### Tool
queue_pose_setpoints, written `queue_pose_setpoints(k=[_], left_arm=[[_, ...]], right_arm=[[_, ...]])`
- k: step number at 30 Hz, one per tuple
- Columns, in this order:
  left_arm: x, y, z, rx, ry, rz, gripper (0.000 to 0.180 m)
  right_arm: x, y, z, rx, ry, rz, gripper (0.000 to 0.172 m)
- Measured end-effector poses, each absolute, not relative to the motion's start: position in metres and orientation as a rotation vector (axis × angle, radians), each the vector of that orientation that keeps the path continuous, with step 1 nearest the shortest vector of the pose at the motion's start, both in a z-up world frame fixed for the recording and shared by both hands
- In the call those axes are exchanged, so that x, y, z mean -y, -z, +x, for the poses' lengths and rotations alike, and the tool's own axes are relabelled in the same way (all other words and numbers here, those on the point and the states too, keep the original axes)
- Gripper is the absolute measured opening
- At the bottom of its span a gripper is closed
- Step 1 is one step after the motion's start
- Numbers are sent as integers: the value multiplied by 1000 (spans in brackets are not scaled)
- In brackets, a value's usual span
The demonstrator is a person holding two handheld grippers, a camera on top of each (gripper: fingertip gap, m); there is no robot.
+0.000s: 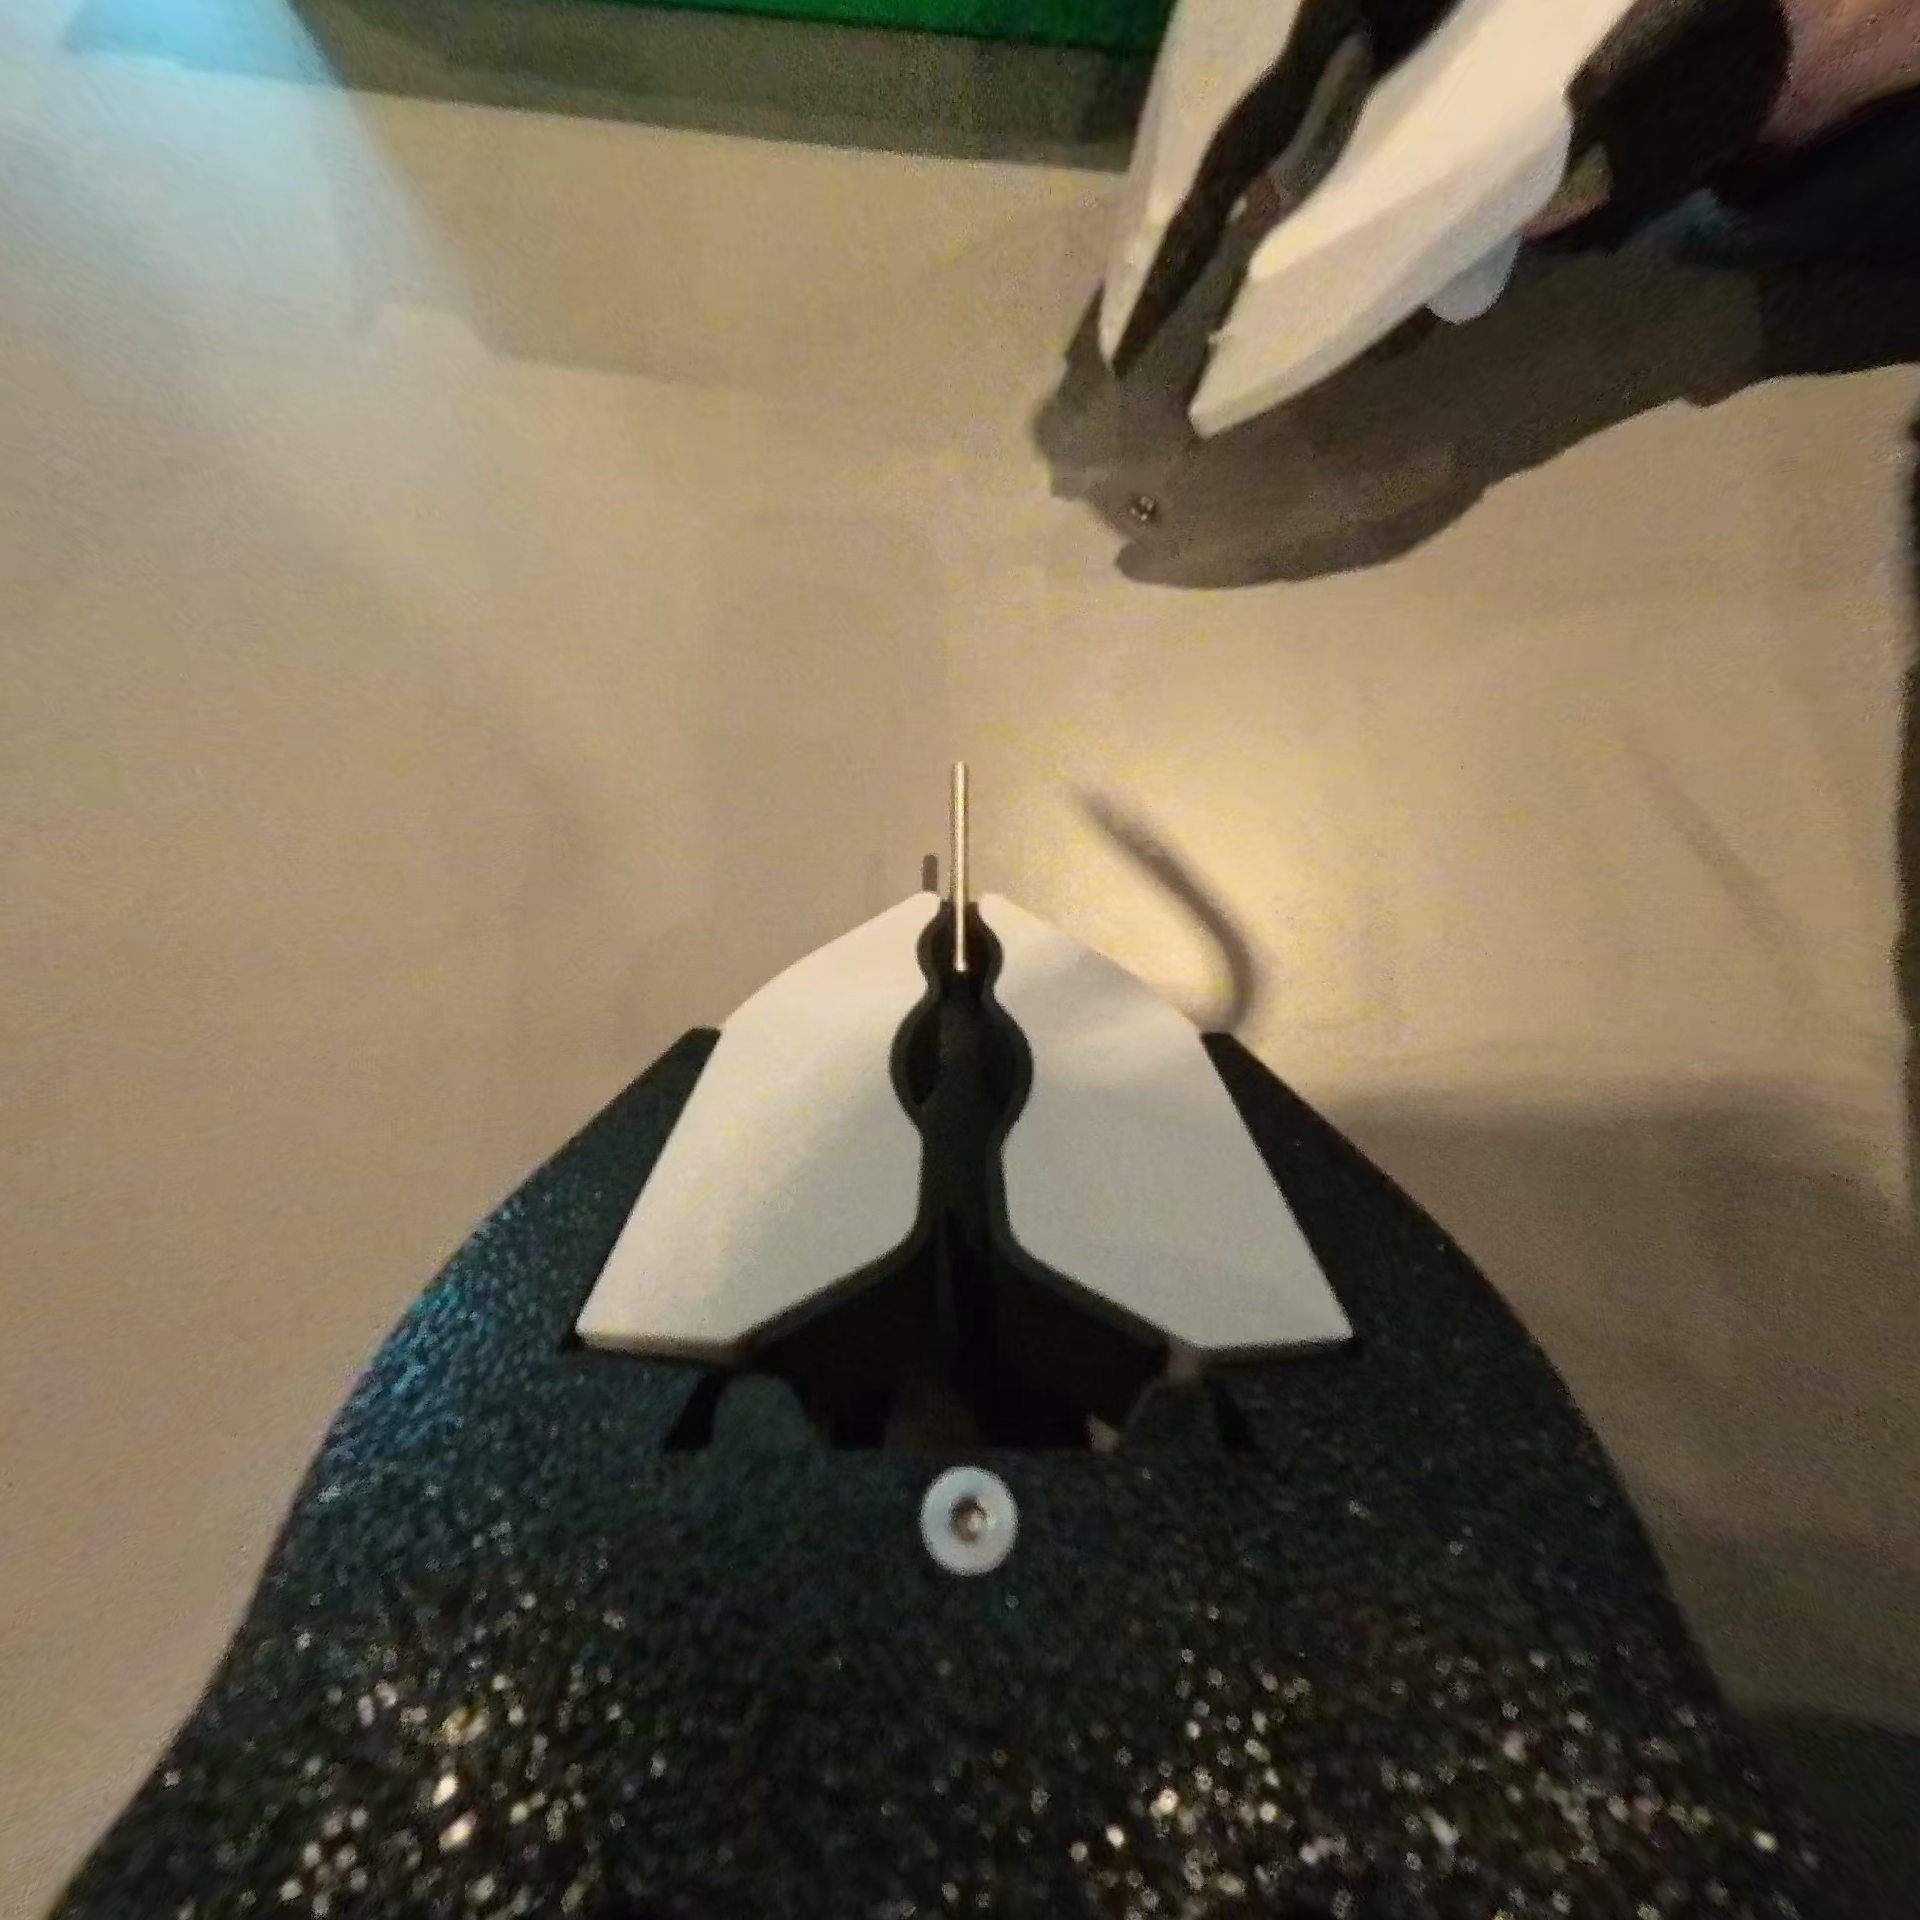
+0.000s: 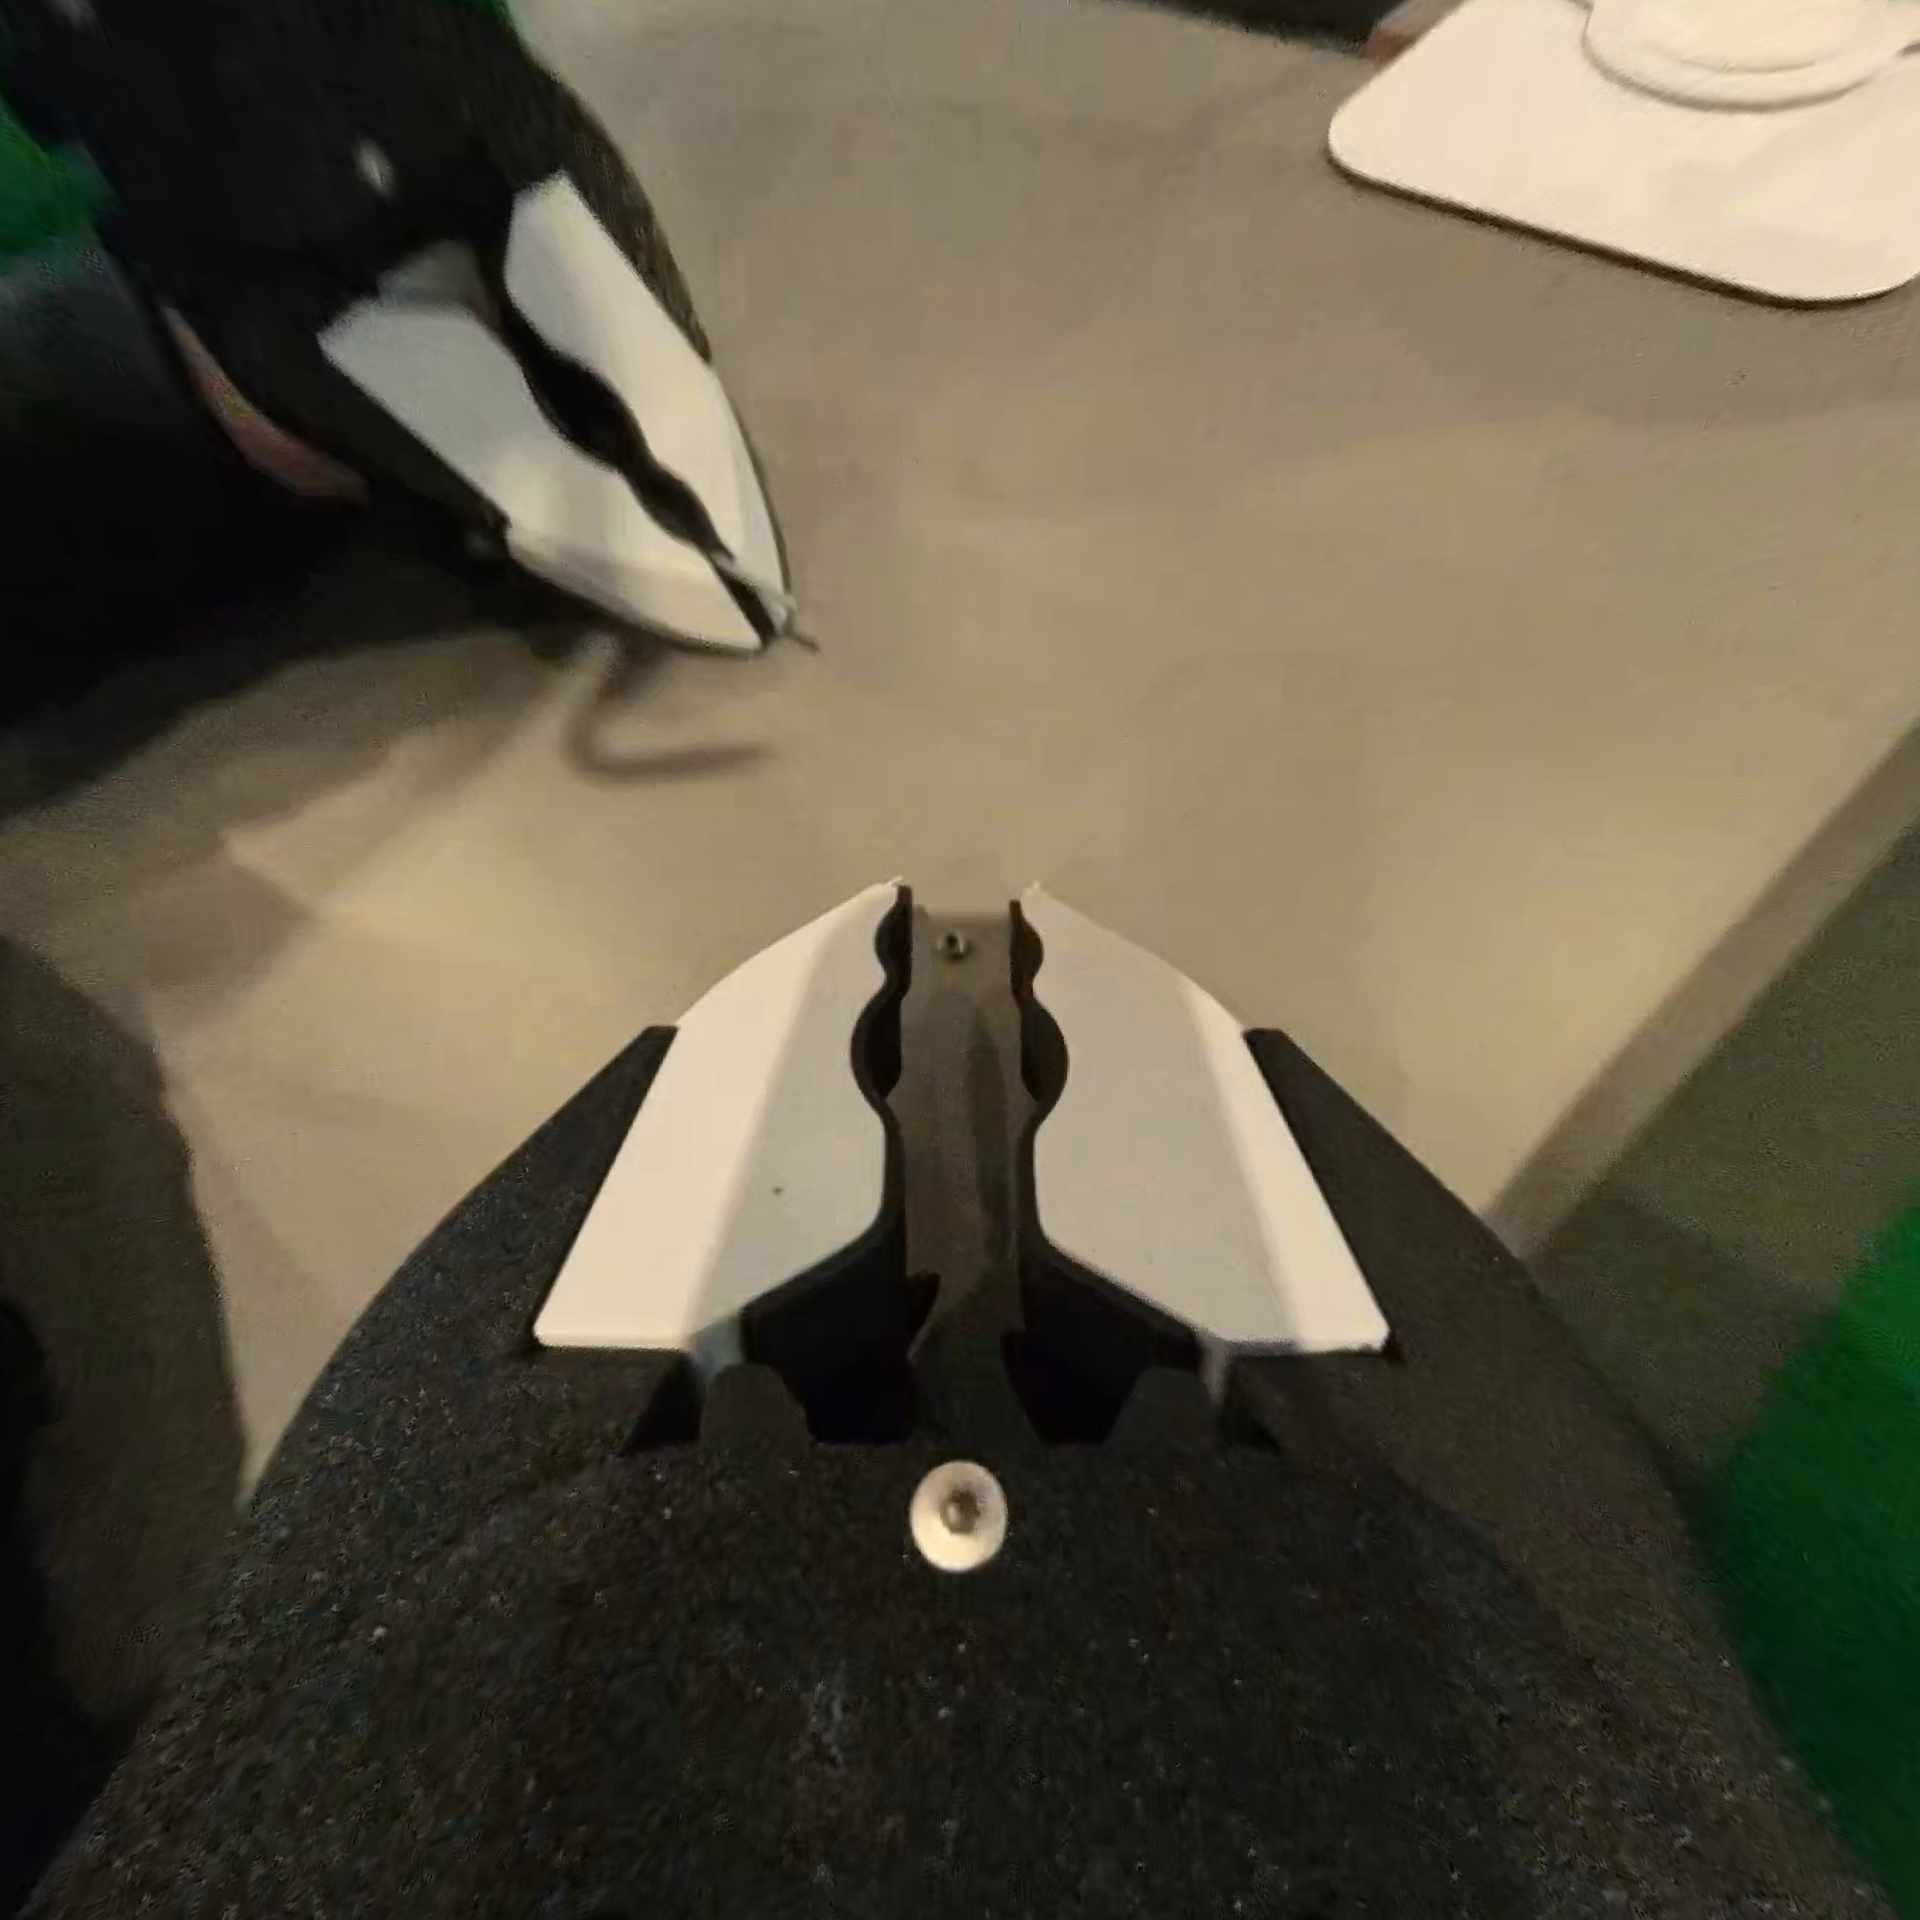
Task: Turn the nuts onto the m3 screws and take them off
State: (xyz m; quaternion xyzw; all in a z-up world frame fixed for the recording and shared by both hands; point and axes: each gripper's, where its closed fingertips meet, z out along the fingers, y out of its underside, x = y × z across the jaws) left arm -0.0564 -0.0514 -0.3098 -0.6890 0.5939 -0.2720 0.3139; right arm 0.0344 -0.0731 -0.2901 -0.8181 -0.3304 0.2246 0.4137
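Observation:
My left gripper (image 1: 961, 912) is shut on a thin silver screw (image 1: 961, 852), which sticks straight out from the fingertips above the beige table (image 1: 520, 727). It also shows in the right wrist view (image 2: 767, 621), at the upper left, with the screw's tip (image 2: 802, 641) poking out. My right gripper (image 2: 961, 896) is open and hovers over a small dark nut (image 2: 953, 944). The nut lies on the table between the fingers, and the pads do not touch it. In the left wrist view the right gripper (image 1: 1164, 384) is at the upper right, above the nut (image 1: 1145, 507), which lies in its shadow.
A white mat (image 2: 1538, 197) with a round white object on it lies at the far right of the table. The table's edge (image 2: 1662, 997) runs along the right, with green floor beyond it. A dark green-topped block (image 1: 727, 73) stands at the far side. Spacing between my two grippers at the tips: around 10 centimetres.

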Motion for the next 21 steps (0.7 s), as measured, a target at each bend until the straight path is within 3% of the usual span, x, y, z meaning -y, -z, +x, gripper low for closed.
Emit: queue_pose_setpoints(k=[1, 7, 21], left_arm=[[52, 310, -57, -1560, 741, -1831, 2], [59, 308, -56, -1554, 828, -1897, 15], [55, 309, -61, -1534, 736, -1874, 23]], right_arm=[[75, 293, 37, 855, -514, -2064, 17], [79, 304, 34, 914, -447, -2113, 13], [73, 310, 29, 961, -378, -2127, 5]])
